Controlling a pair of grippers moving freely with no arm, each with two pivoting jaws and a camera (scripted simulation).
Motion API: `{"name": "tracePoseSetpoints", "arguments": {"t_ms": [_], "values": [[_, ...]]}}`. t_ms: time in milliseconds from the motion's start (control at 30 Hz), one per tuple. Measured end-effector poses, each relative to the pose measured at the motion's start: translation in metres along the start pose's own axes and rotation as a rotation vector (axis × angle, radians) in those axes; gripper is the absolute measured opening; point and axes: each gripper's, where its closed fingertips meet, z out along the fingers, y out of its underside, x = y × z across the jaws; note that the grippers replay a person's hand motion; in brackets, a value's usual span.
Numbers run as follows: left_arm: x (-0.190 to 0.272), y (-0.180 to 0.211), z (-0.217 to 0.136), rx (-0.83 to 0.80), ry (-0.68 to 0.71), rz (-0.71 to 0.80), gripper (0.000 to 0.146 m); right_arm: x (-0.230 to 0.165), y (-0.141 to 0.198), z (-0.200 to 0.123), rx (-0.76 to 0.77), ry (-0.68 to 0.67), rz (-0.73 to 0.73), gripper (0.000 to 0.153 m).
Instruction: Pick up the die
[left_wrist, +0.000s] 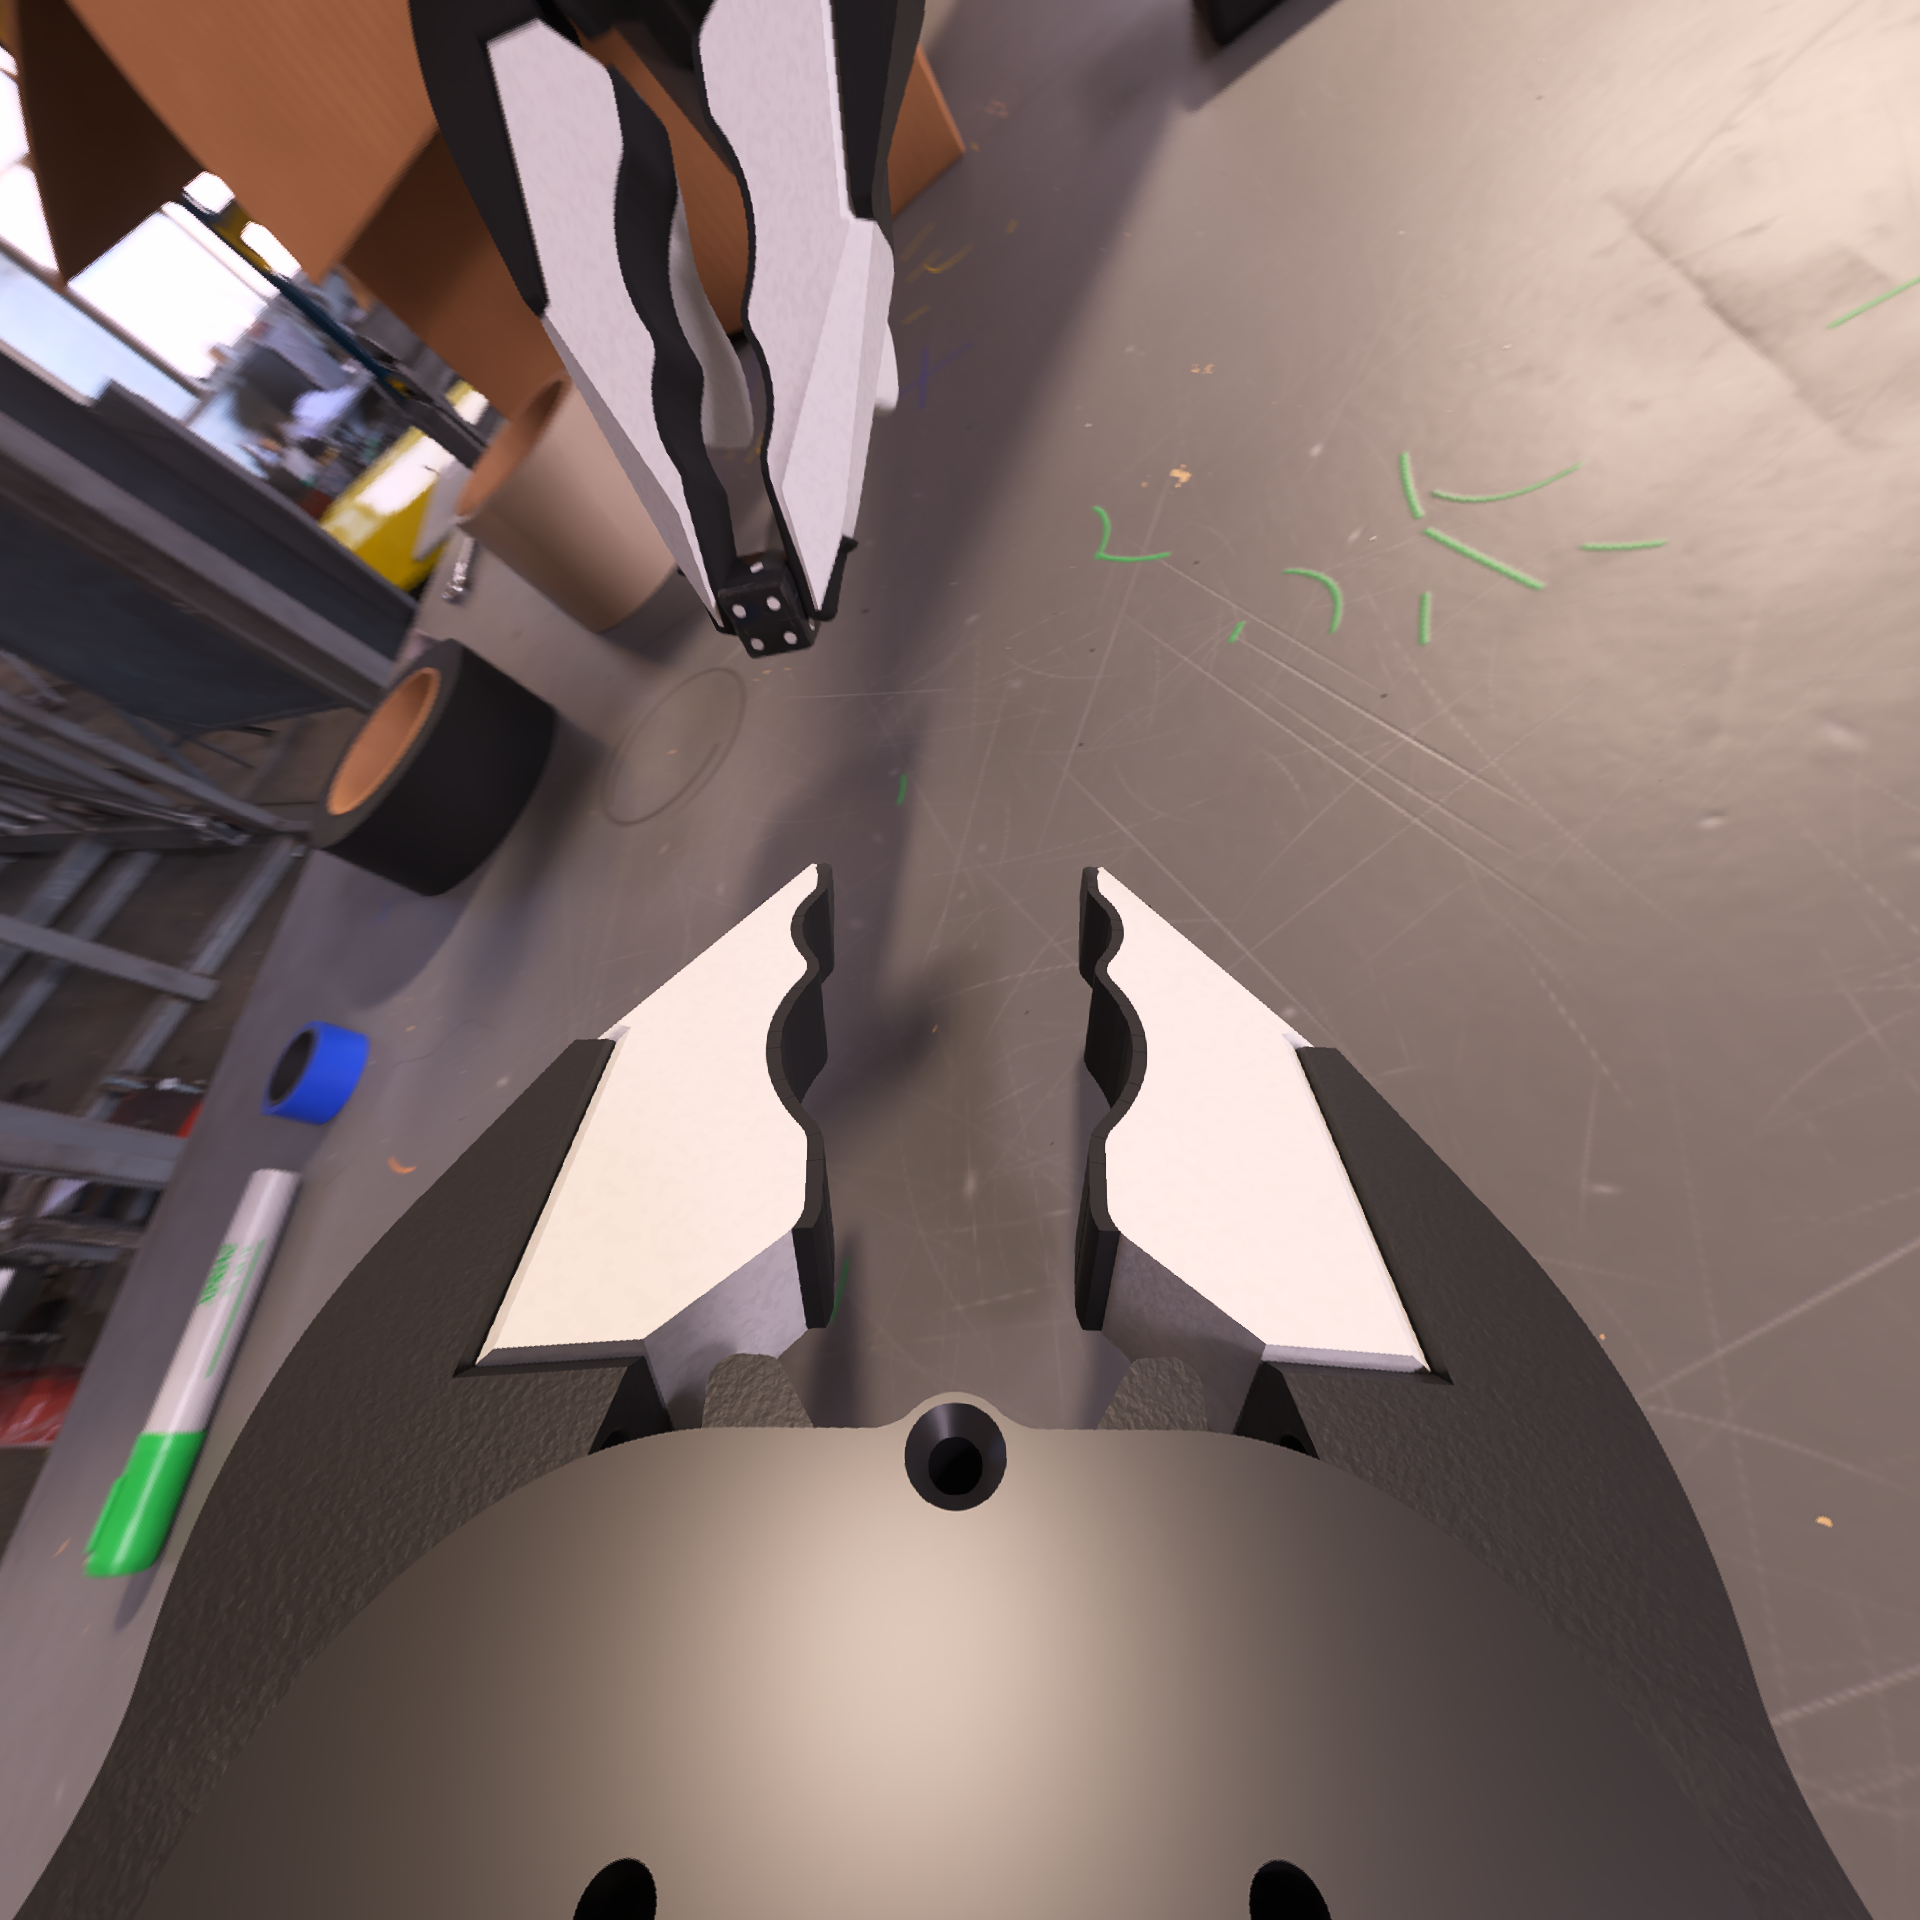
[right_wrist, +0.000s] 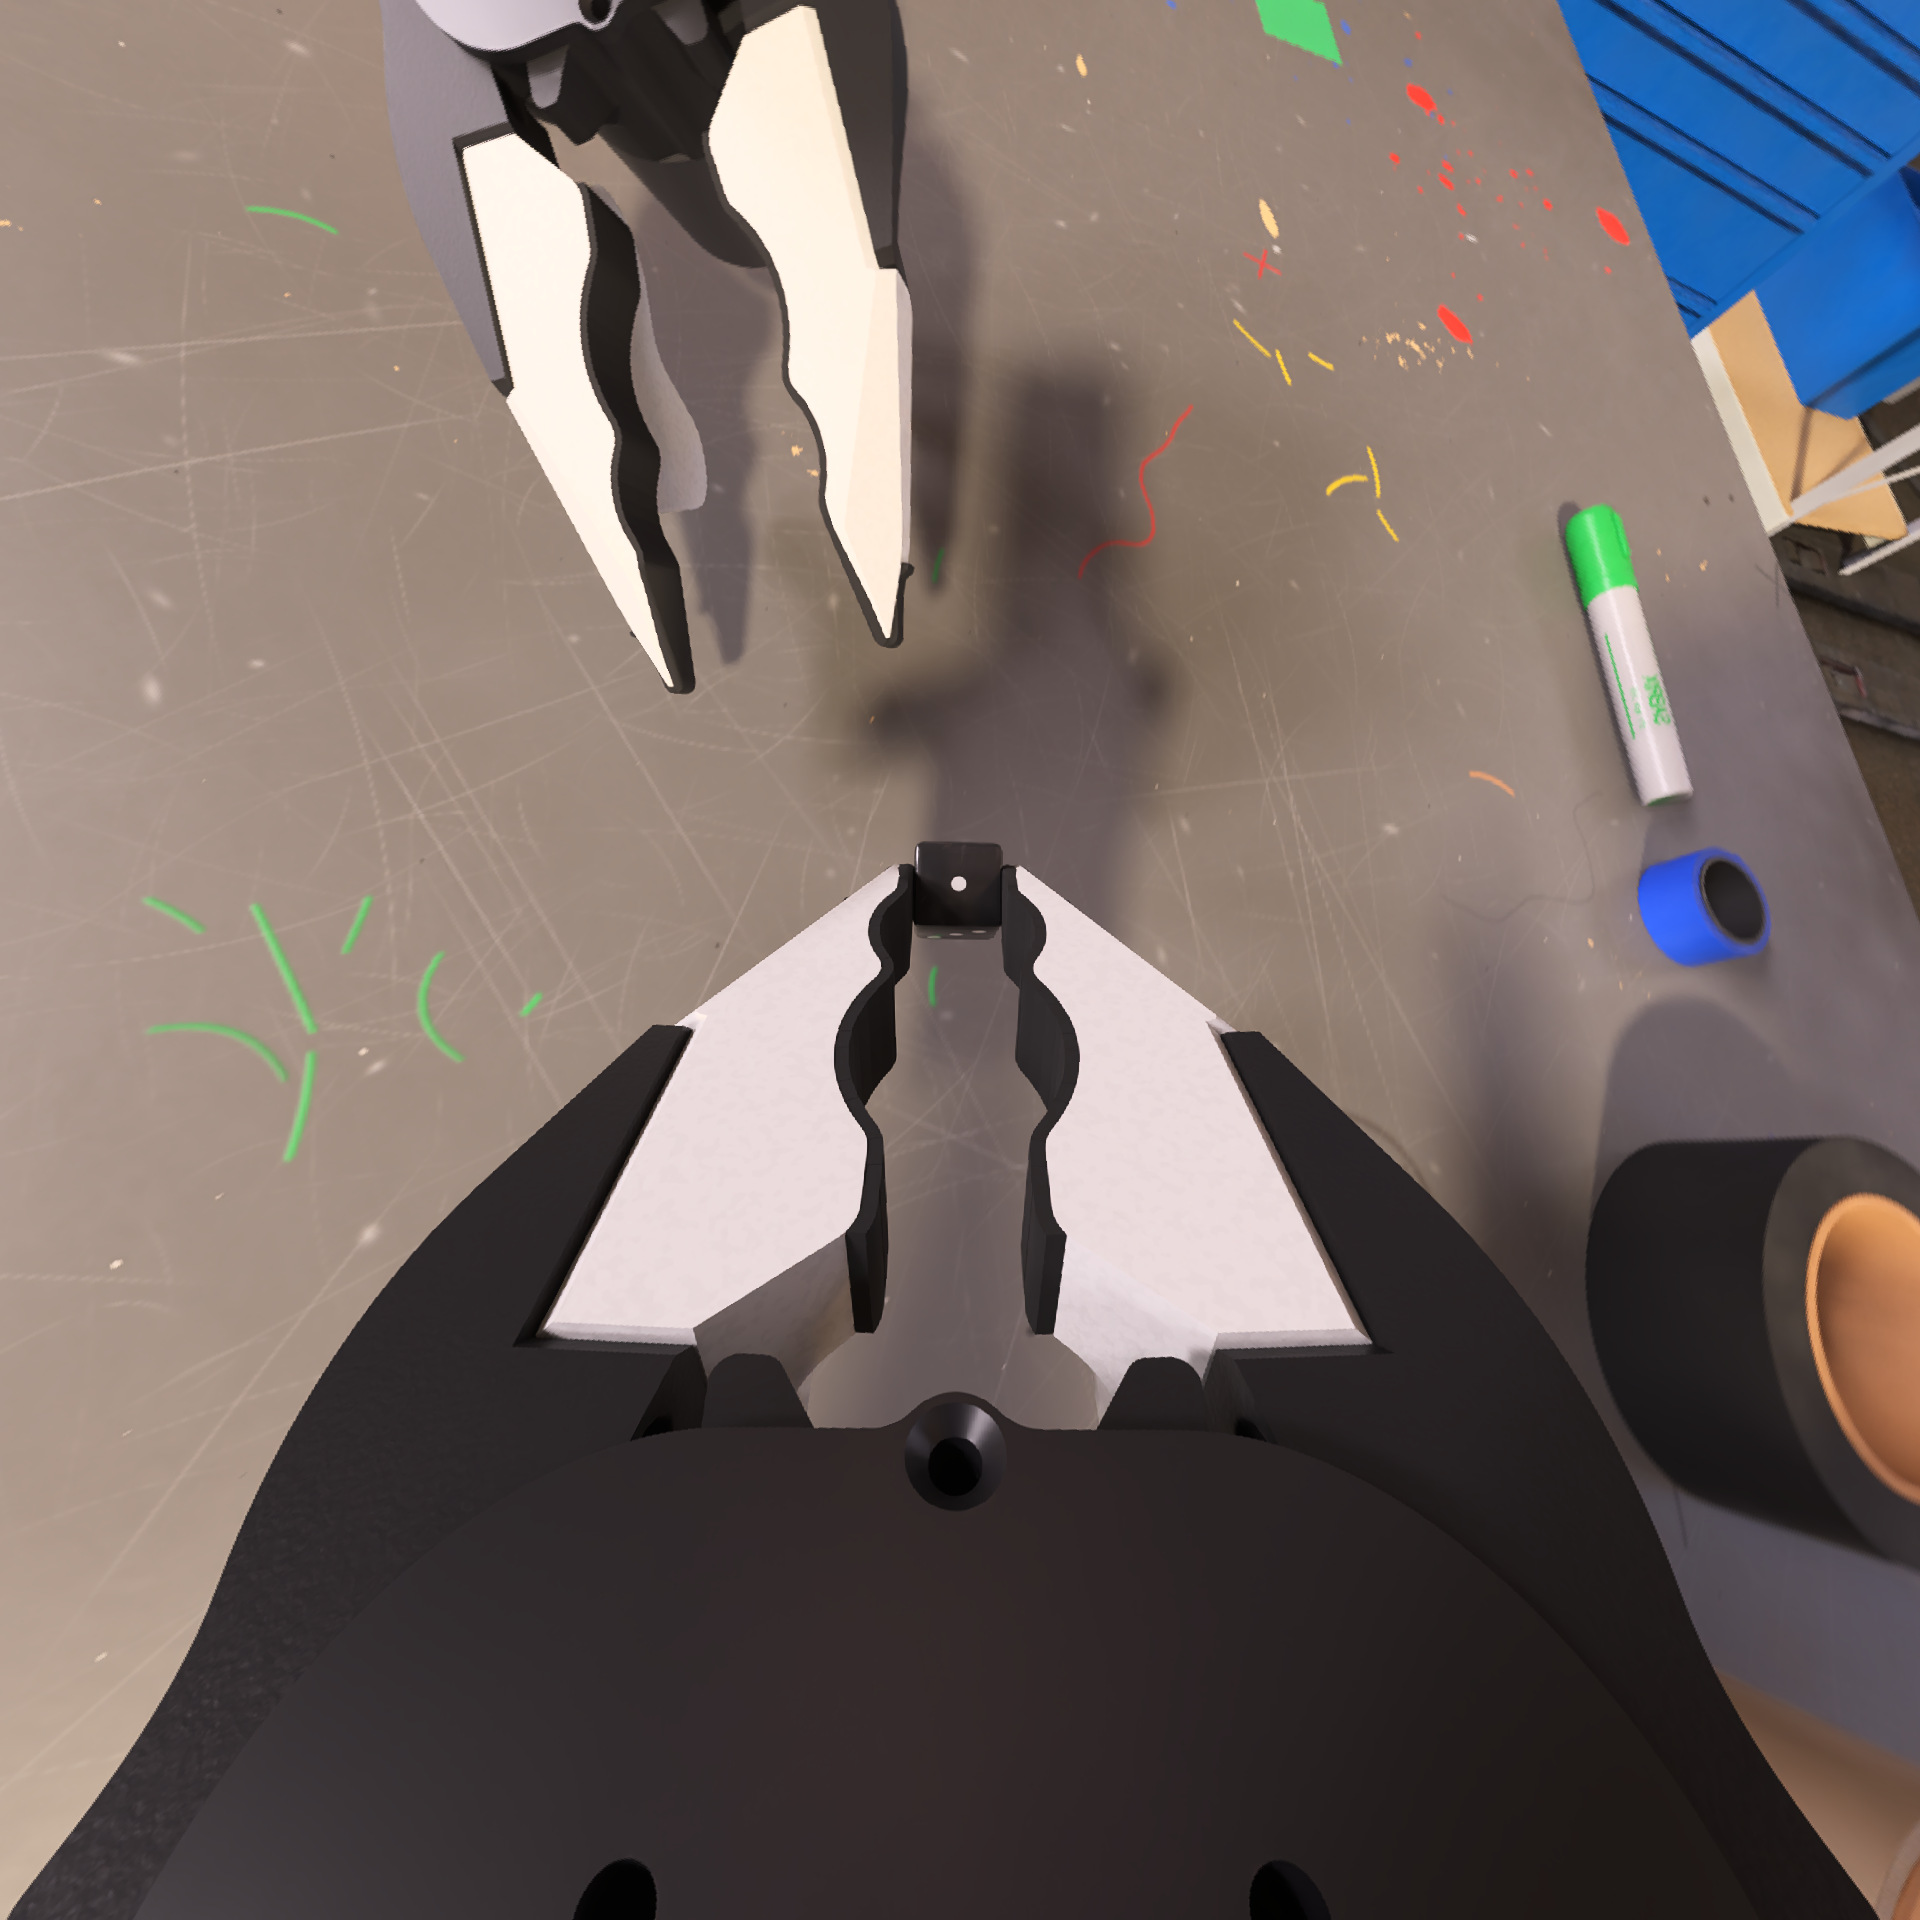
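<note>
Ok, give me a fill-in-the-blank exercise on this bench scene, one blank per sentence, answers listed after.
1. The black die is pinched at the tips of the ____ hand-held gripper.
2. The left hand-held gripper is ____, with nothing between its fingers.
3. The marker has a ____ cap.
4. The small tape roll is ____.

Missing words: right; open; green; blue

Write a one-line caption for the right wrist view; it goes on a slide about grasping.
Right gripper pinches the black die at its fingertips above the scratched table; left gripper open opposite.
</note>
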Motion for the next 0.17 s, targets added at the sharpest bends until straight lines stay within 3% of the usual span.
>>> {"name": "tracePoseSetpoints", "arguments": {"t_ms": [167], "values": [[0.008,-0.001,0.014,-0.031,0.137,-0.048,0.048,-0.012,0.01,-0.013,-0.01,0.035,0.031,0.016]]}}
